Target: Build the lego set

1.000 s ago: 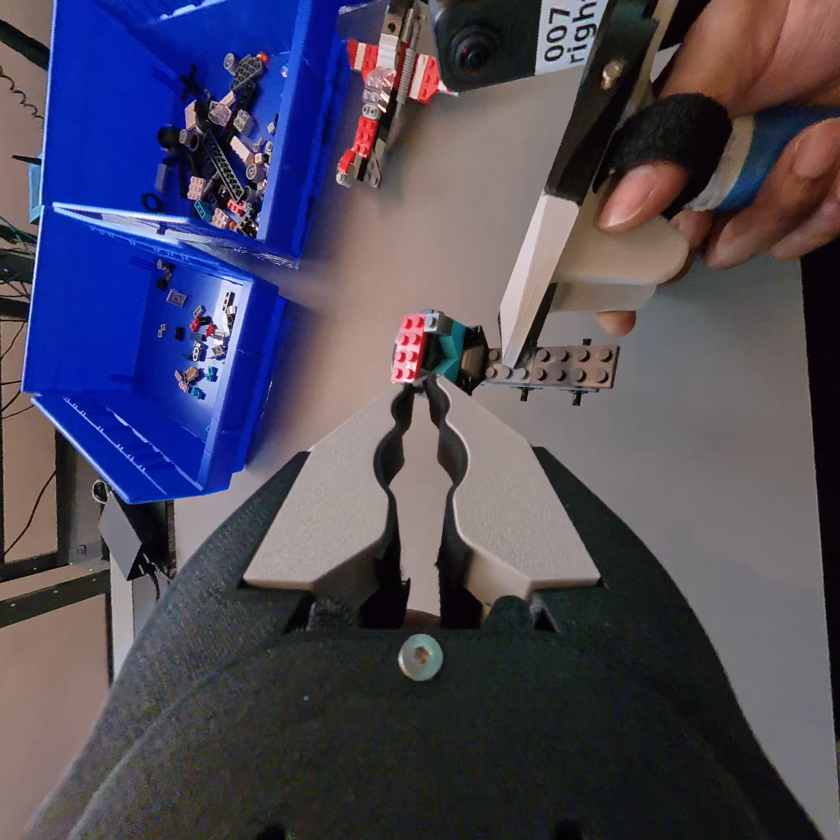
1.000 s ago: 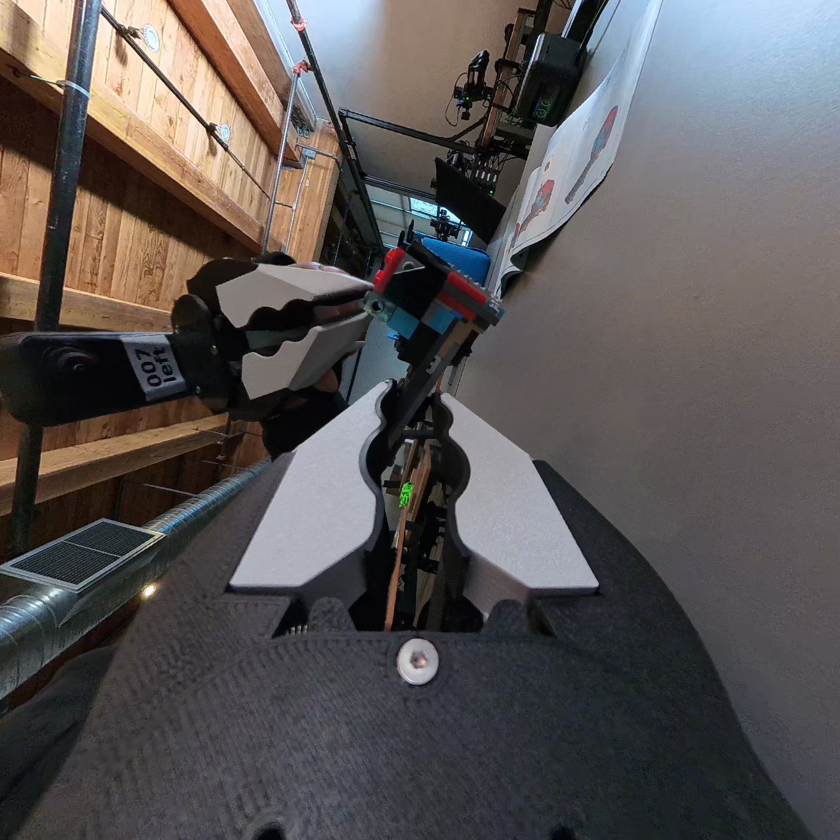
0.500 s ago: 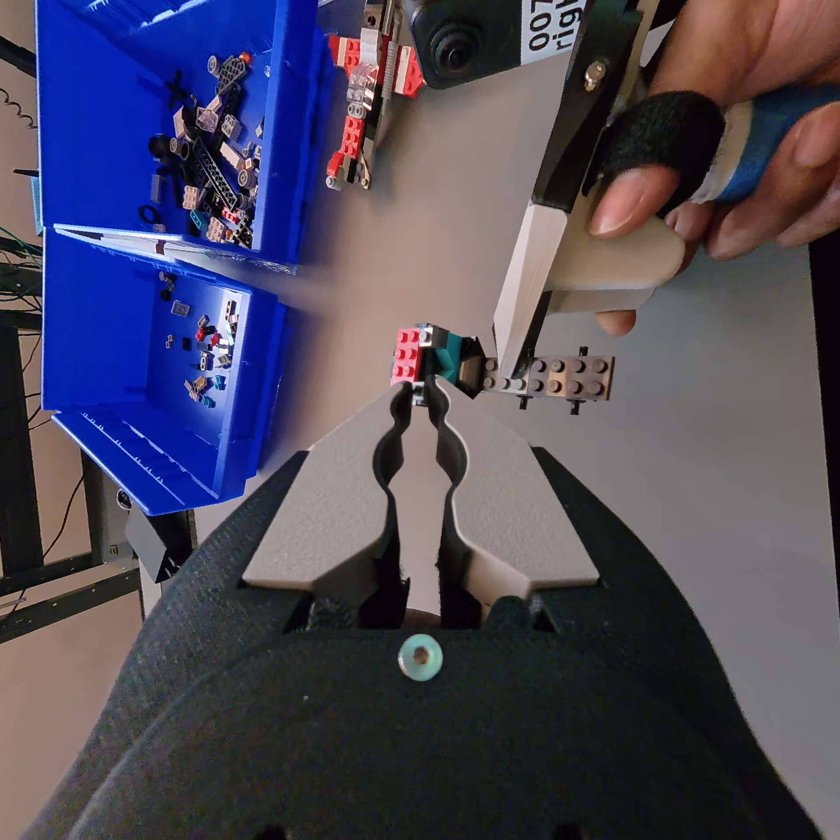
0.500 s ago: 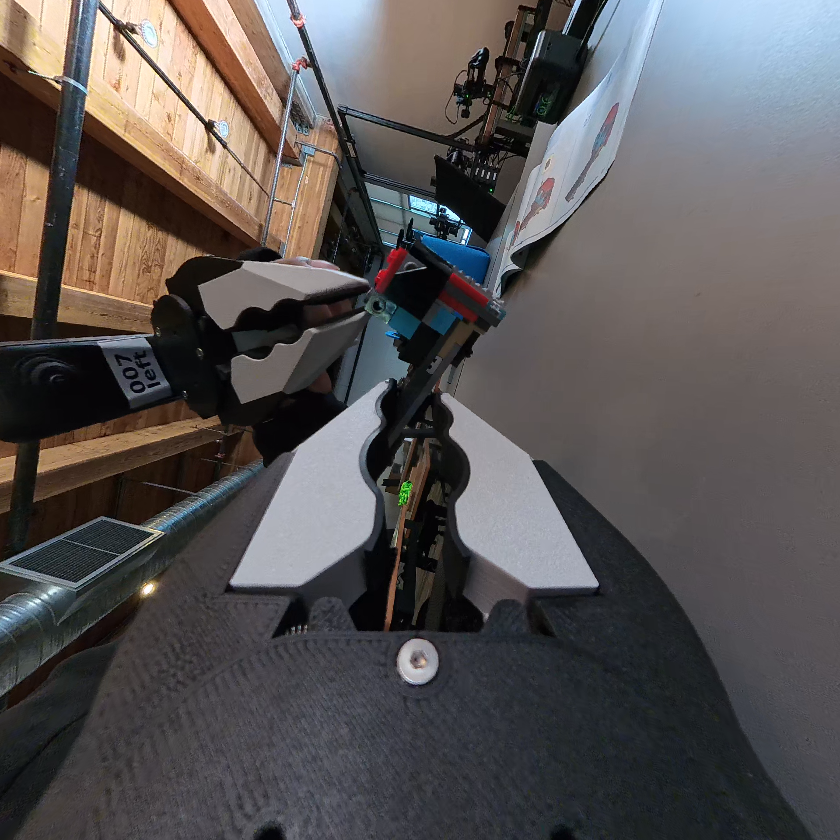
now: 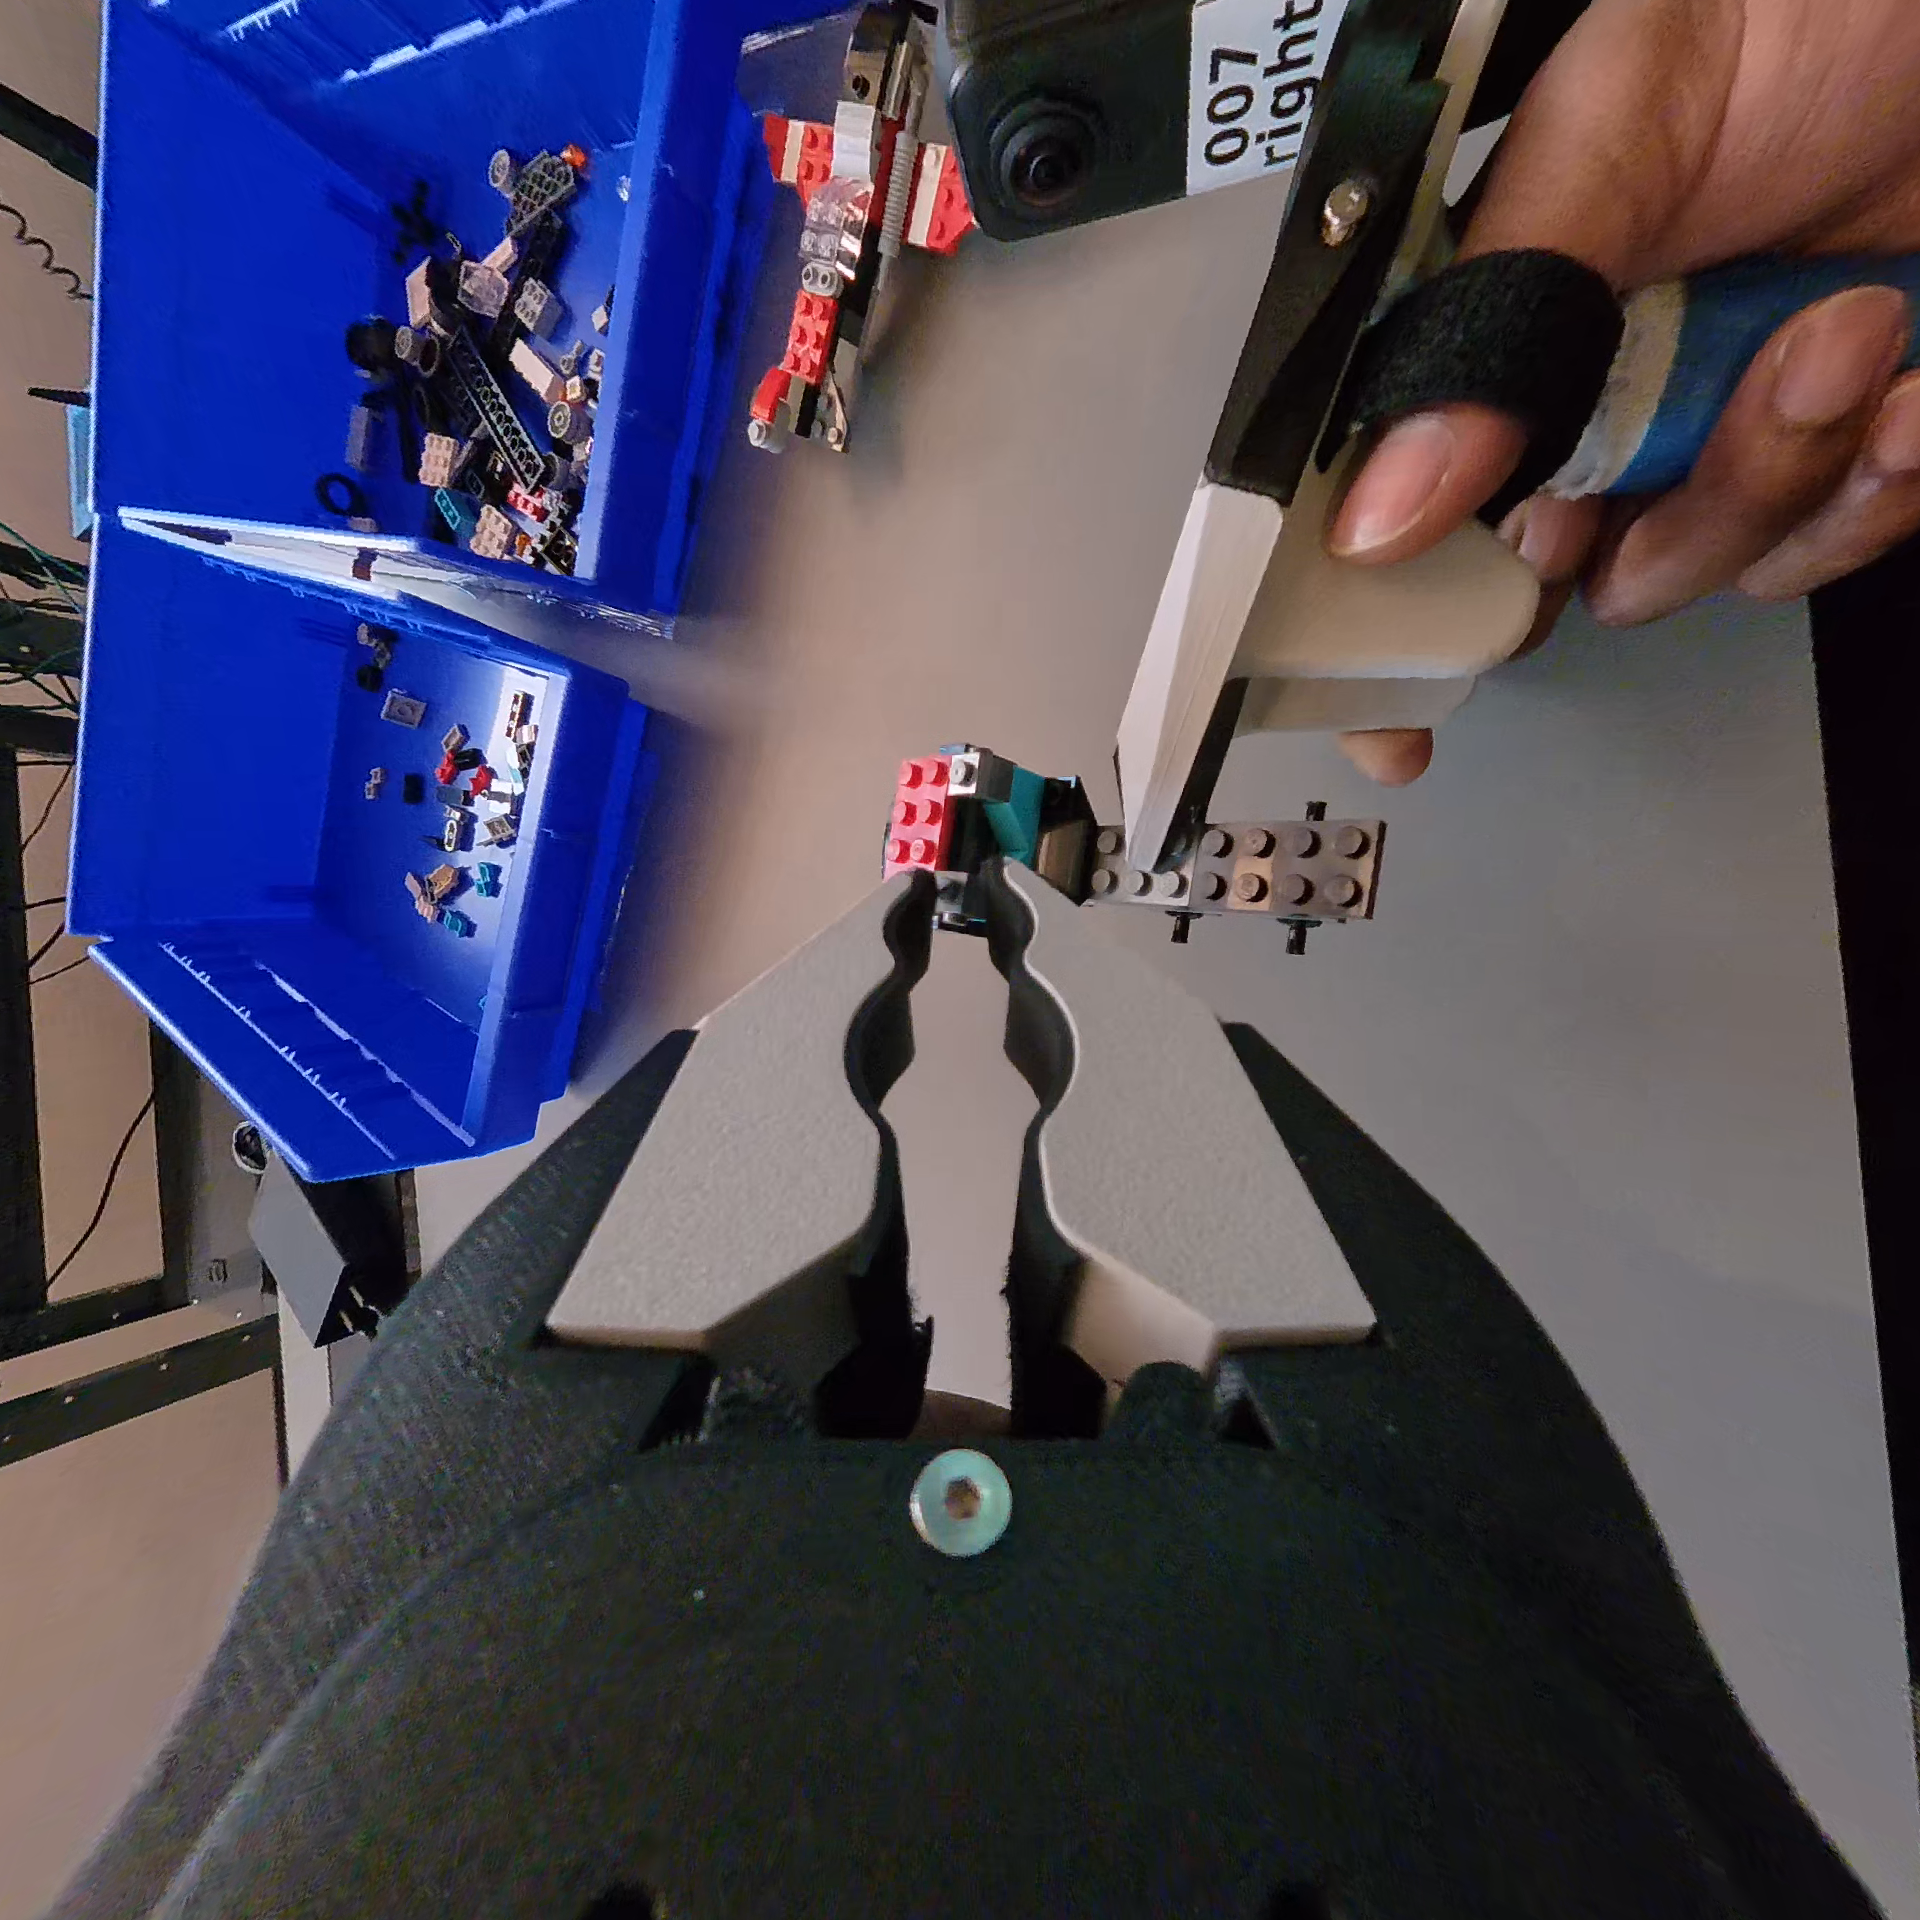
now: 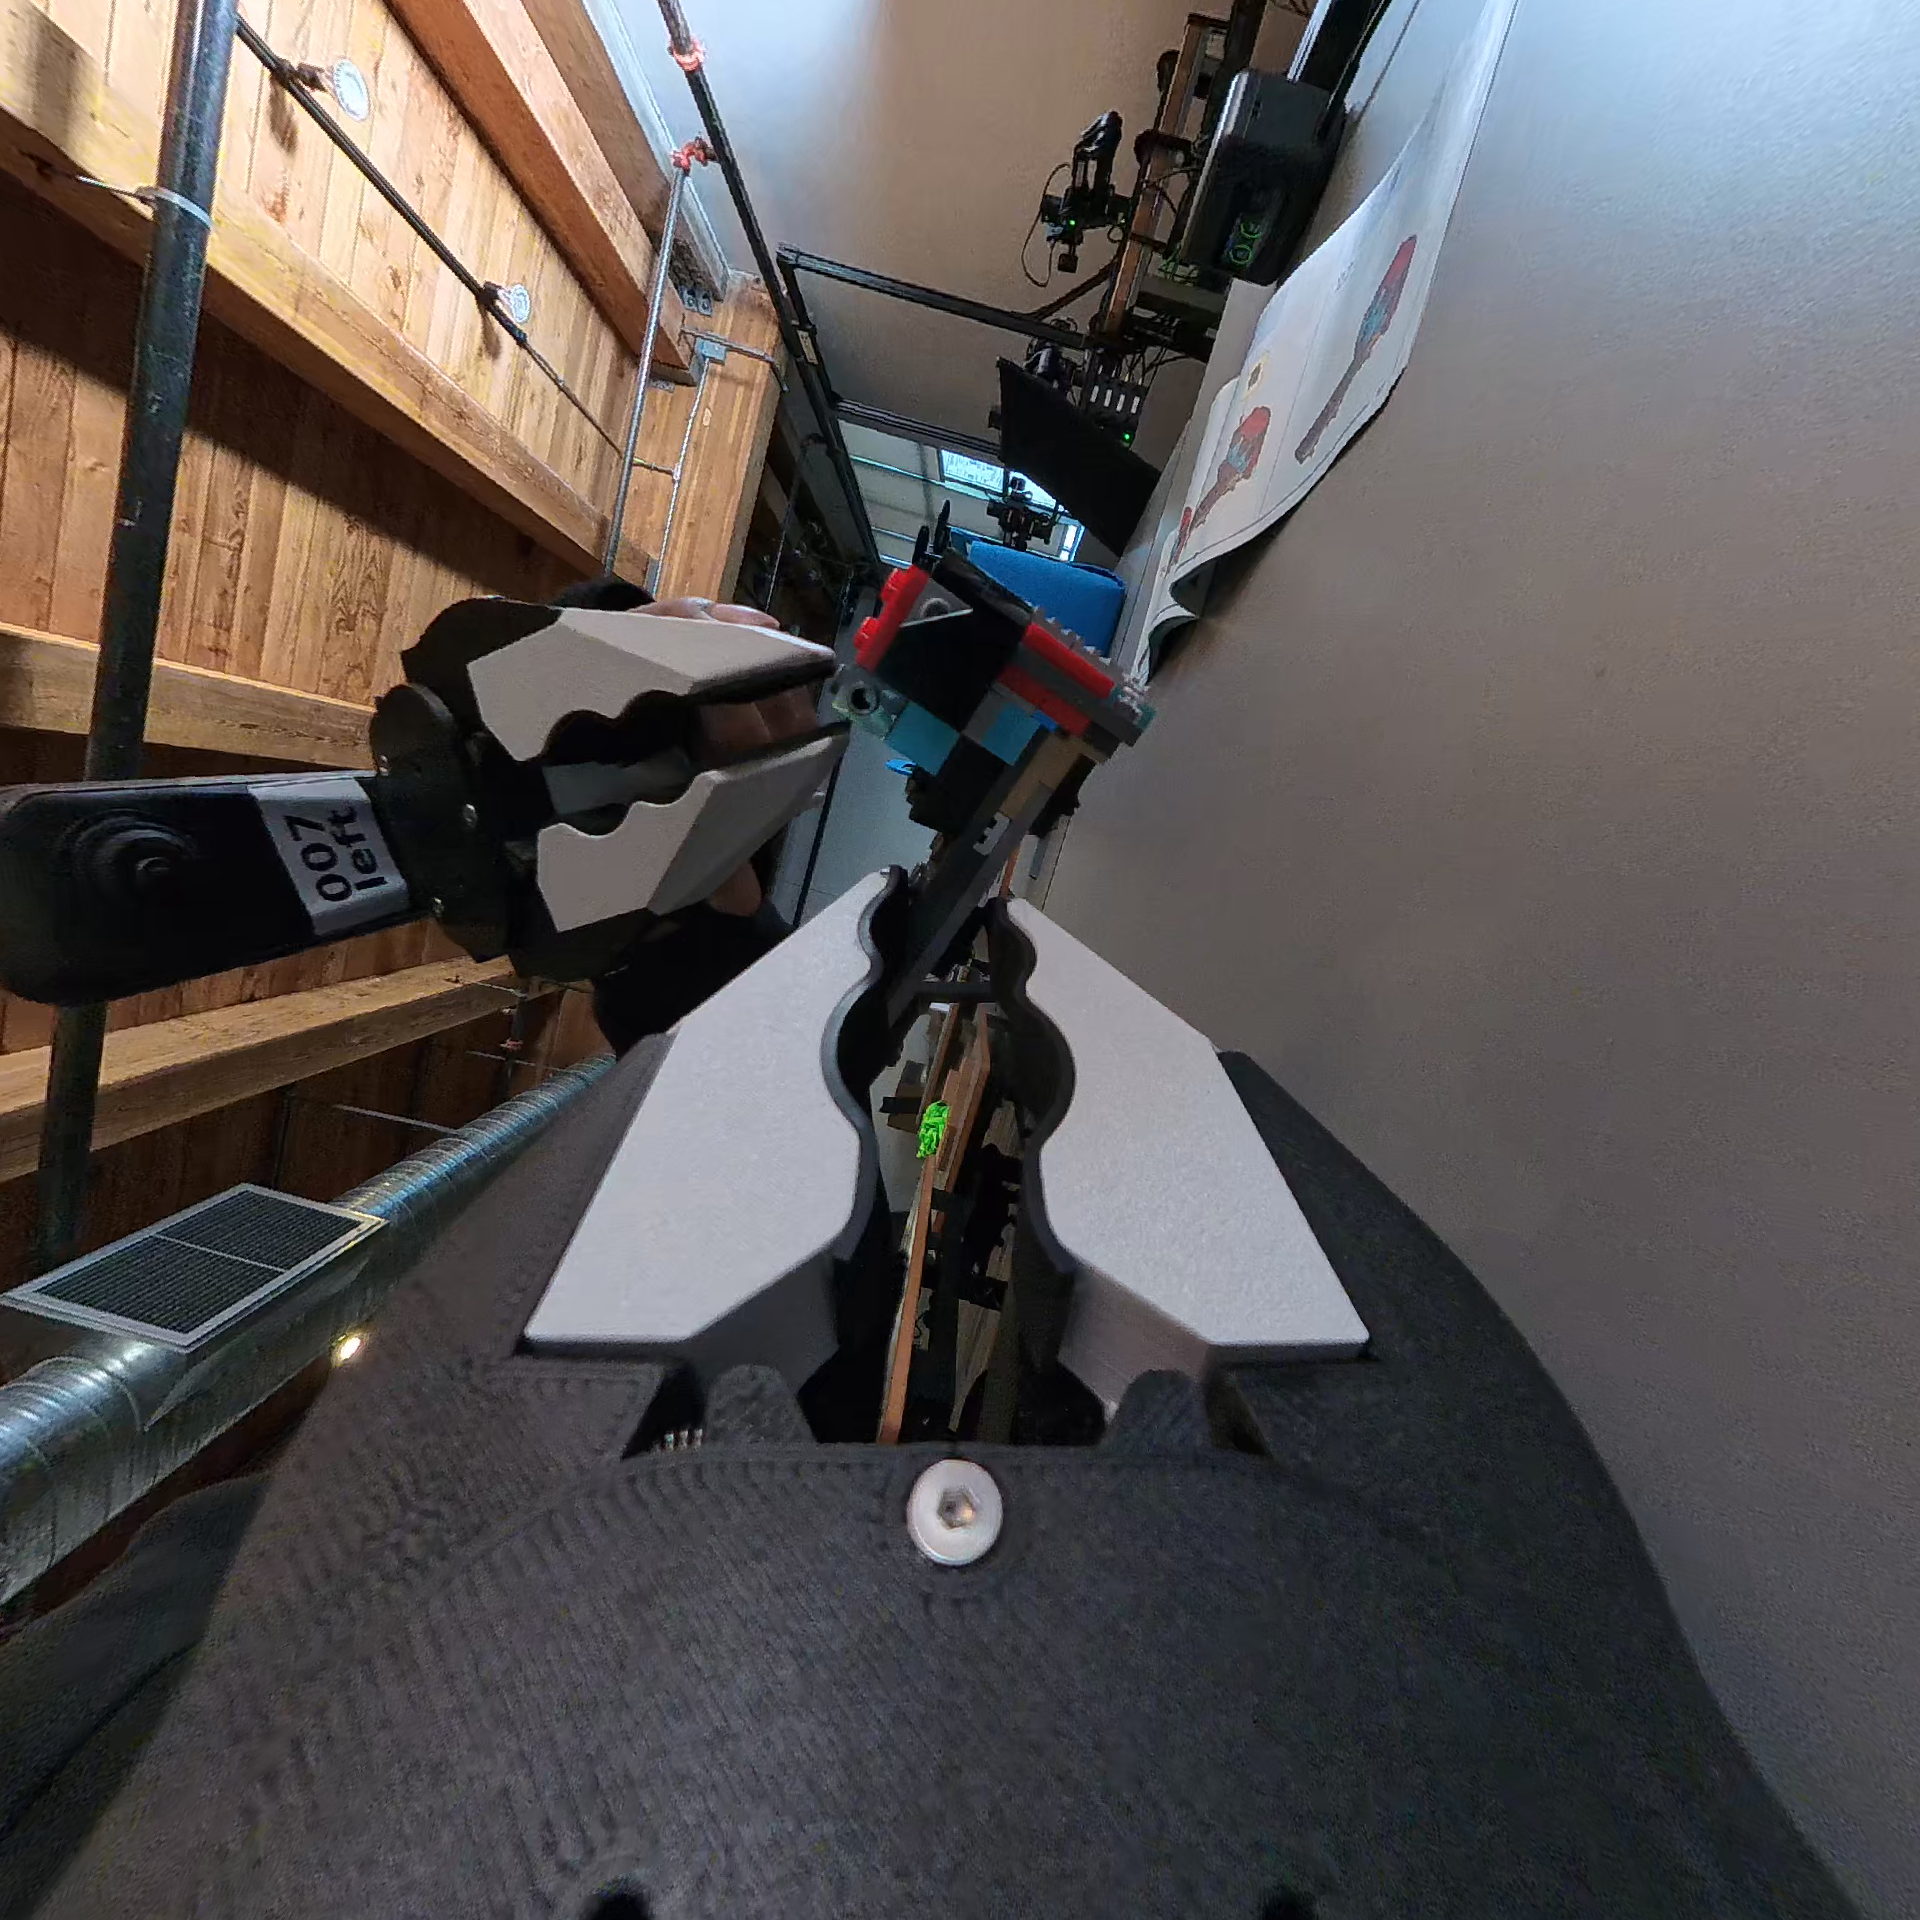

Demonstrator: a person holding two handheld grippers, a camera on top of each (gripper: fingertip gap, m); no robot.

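Left wrist view looks close along its fingers, down onto the grey surface (image 5: 1558,1299). Right wrist view faces level across it toward a timber wall (image 6: 312,468). Both share the lego build (image 5: 997,821) (image 6: 987,686).

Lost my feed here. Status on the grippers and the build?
Right gripper shut on the lego assembly, held above the table. Left gripper pinching its red-and-teal end. Nothing in the way; blue bins off to the side.
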